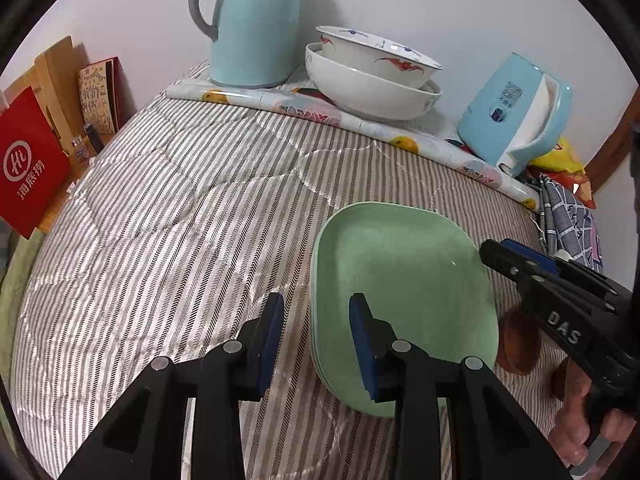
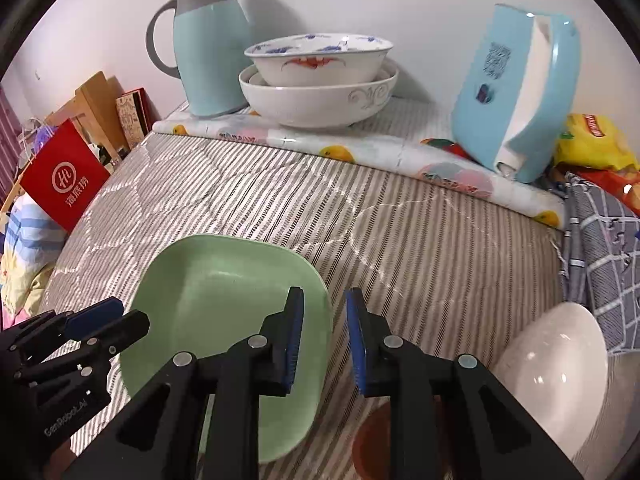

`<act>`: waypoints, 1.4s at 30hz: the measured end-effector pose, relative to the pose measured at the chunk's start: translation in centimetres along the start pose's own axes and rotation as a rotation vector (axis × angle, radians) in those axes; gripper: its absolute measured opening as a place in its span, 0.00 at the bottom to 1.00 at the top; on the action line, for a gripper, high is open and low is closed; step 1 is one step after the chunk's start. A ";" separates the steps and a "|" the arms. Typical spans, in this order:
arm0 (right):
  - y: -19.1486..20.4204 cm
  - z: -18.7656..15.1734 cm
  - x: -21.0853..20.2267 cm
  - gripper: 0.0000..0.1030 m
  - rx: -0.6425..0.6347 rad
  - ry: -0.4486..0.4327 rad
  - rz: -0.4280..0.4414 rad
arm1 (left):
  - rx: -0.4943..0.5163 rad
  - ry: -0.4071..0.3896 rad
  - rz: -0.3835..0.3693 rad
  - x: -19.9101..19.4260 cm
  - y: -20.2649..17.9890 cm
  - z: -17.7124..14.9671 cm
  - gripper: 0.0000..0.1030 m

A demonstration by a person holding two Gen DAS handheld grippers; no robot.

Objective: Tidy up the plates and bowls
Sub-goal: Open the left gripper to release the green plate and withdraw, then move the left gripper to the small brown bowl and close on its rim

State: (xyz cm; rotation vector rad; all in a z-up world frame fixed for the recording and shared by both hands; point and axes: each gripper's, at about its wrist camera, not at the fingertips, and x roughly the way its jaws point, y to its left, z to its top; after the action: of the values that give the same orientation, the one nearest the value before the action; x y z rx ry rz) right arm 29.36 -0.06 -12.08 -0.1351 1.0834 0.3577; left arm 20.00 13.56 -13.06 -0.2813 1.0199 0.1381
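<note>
A pale green square plate, seemingly the top of a small stack, lies on the striped quilt. My left gripper straddles the plate's left rim, jaws apart and pads not pressing. The right gripper straddles the right rim, one finger over the plate and one outside it, also open. Each gripper shows in the other's view: the right gripper and the left gripper. Two nested white bowls stand at the back. Another white bowl sits at the lower right.
A light-blue jug and a blue plastic holder stand by the wall on a fruit-patterned mat. A red bag leans at the left. A checked cloth, yellow packets and a brown dish lie right.
</note>
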 end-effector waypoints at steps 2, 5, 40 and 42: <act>-0.3 -0.4 -1.3 0.28 0.013 -0.018 0.001 | 0.007 -0.011 -0.004 -0.7 -0.3 -0.1 0.31; -1.1 -1.2 -3.4 0.43 0.039 -0.049 -0.011 | 0.016 -0.030 -0.013 -1.8 -1.0 -0.4 0.31; -19.6 -17.6 -14.8 0.63 0.419 -0.073 -0.197 | 0.135 0.047 -0.082 -1.7 -15.2 -6.2 0.31; -20.0 -17.9 -14.2 0.63 0.426 -0.066 -0.186 | 0.118 0.050 -0.095 -1.3 -15.3 -6.2 0.31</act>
State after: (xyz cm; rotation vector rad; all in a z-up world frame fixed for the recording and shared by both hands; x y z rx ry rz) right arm 15.39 -26.84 -9.17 0.1536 1.0503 -0.0401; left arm 18.03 -2.87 -12.47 -0.2260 1.0577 -0.0152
